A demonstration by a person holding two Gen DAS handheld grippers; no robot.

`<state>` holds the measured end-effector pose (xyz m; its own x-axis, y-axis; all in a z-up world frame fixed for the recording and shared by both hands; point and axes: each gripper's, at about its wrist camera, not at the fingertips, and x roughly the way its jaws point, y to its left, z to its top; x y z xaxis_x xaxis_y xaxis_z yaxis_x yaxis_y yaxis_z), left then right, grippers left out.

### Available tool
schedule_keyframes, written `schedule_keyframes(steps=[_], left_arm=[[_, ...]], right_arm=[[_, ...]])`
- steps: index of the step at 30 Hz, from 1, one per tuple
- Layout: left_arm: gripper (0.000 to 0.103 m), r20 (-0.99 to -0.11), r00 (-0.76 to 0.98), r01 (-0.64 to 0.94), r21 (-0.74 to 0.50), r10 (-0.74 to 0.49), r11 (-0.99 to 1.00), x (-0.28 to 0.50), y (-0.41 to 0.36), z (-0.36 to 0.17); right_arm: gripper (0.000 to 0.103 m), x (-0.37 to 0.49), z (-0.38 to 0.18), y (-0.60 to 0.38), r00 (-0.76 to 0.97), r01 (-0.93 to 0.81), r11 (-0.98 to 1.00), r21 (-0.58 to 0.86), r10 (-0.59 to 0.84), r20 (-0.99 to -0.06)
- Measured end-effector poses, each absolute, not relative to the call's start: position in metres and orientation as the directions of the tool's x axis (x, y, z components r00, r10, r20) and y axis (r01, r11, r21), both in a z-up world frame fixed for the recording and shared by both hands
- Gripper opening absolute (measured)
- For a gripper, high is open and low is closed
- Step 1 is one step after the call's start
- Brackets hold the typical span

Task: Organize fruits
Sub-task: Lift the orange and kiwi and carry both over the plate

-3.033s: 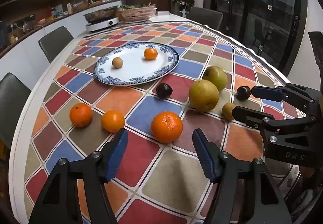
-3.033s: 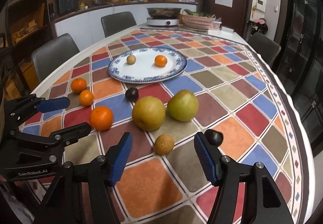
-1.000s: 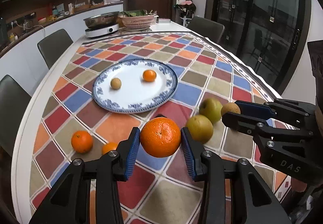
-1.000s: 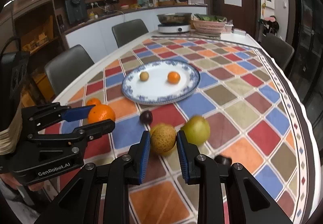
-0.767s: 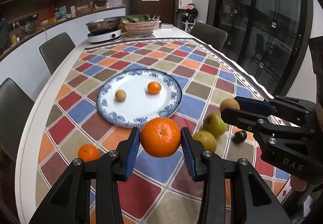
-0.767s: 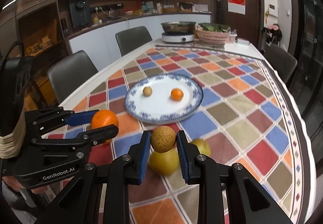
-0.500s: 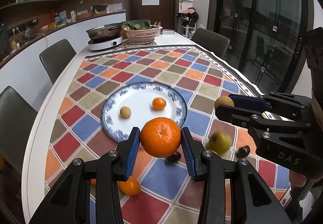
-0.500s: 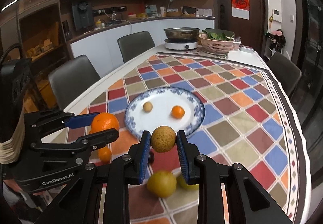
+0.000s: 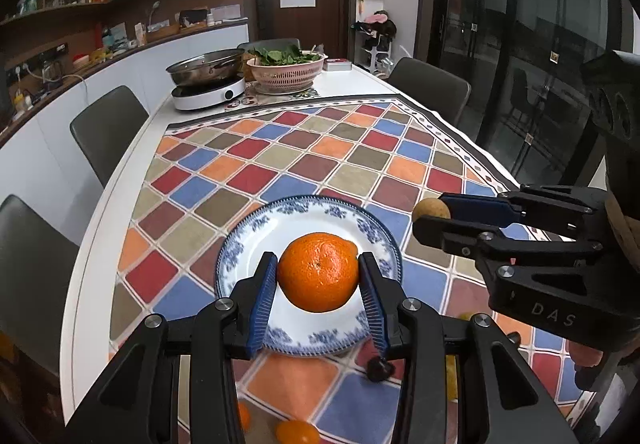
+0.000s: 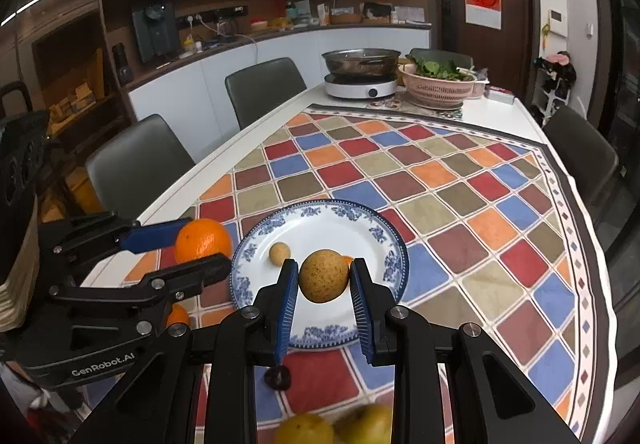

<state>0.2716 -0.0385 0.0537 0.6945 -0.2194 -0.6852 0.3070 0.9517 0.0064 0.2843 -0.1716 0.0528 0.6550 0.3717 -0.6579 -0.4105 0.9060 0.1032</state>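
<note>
A large orange (image 9: 318,276) is clamped in my left gripper (image 9: 318,286), held in the air over the near part of the blue-and-white plate (image 9: 320,218). My right gripper (image 10: 323,280) is shut on a speckled tan fruit (image 10: 323,275), also hanging above the plate (image 10: 332,222). On the plate lie a small tan fruit (image 10: 279,253) and a small orange (image 10: 348,259), the latter mostly hidden behind the held fruit. Each gripper shows in the other's view: the right gripper (image 9: 426,218) at the right, the left gripper (image 10: 208,248) at the left.
A dark plum (image 10: 277,376) lies on the checkered cloth just before the plate. Two yellow-green pears (image 10: 304,429) and small oranges (image 9: 298,432) sit nearer me. At the table's far end stand a pan on a cooker (image 9: 208,84) and a pink basket (image 9: 286,70). Chairs ring the table.
Both grippers have risen and moved forward with their fruits, from above the loose fruit to above the plate. The pears, plum and small oranges have slipped toward the bottom of the views.
</note>
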Motion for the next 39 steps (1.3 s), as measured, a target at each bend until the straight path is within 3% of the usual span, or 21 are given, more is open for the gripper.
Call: schedule_keyframes(steps=[13,27,39], left_arm=[[0.041,-0.759,0.615,0.298,-0.026,-0.213,0.954,0.344,-0.028,0.035],[0.041,-0.843,0.498,0.269,-0.076,-0.206,0.96,0.408,-0.019,-0.016],[0.041,-0.883,0.44,0.215,-0.074,-0.164,0.974,0.431,-0.015,-0.039]], right_arm=[[0.028,0.356,0.041,-0.158,0.566,-0.404,0.906,0.127,0.356,-0.744],[0.028,0.426,-0.015,-0.143,0.413,-0.355,0.921,0.158,0.307,-0.858],[0.028,0.448,-0.038,-0.138,0.364,-0.333,0.927,0.171,0.294,-0.884]])
